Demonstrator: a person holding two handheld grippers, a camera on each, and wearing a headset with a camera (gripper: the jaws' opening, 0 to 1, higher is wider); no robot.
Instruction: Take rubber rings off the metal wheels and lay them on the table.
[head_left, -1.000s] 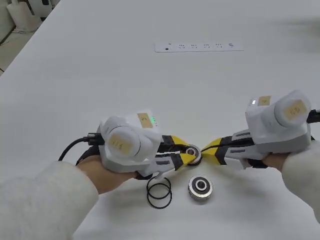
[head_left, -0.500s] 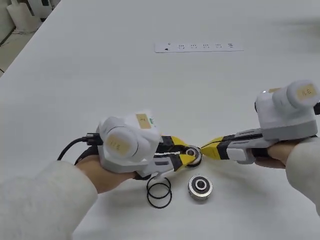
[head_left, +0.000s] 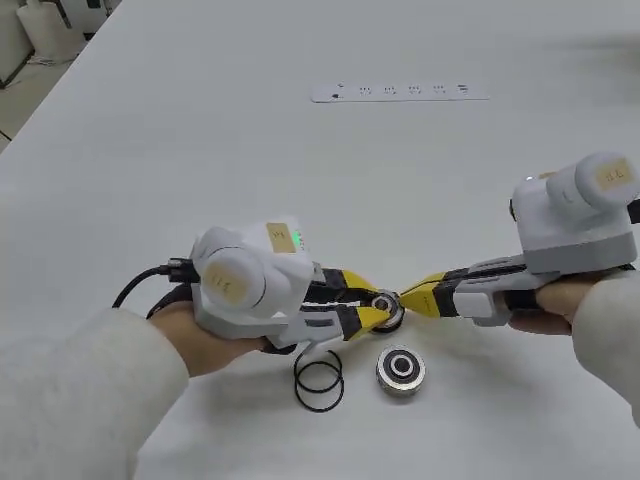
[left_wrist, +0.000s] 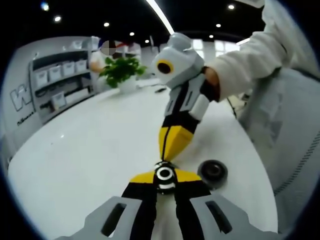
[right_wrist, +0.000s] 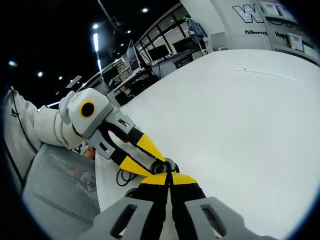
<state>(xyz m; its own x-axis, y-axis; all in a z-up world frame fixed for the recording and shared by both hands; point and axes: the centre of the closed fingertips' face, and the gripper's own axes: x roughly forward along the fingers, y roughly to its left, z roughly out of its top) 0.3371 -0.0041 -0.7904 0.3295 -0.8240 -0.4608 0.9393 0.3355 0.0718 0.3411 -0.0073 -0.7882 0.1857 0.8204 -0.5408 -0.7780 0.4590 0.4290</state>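
My left gripper (head_left: 372, 303) clamps a metal wheel (head_left: 387, 306) in its jaws, steadying it. My right gripper (head_left: 407, 297), jaws closed, meets its rim, probably to peel.

Held wheel (head_left: 386, 305) mostly hidden between the jaws (rim indistinct).

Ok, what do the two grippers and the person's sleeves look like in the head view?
Both the left gripper and the right gripper have grey-and-white bodies and black jaws that end in yellow wedge tips. A black cable trails from the back of the left one. The person wears fuzzy white sleeves, seen as the left sleeve and the right sleeve.
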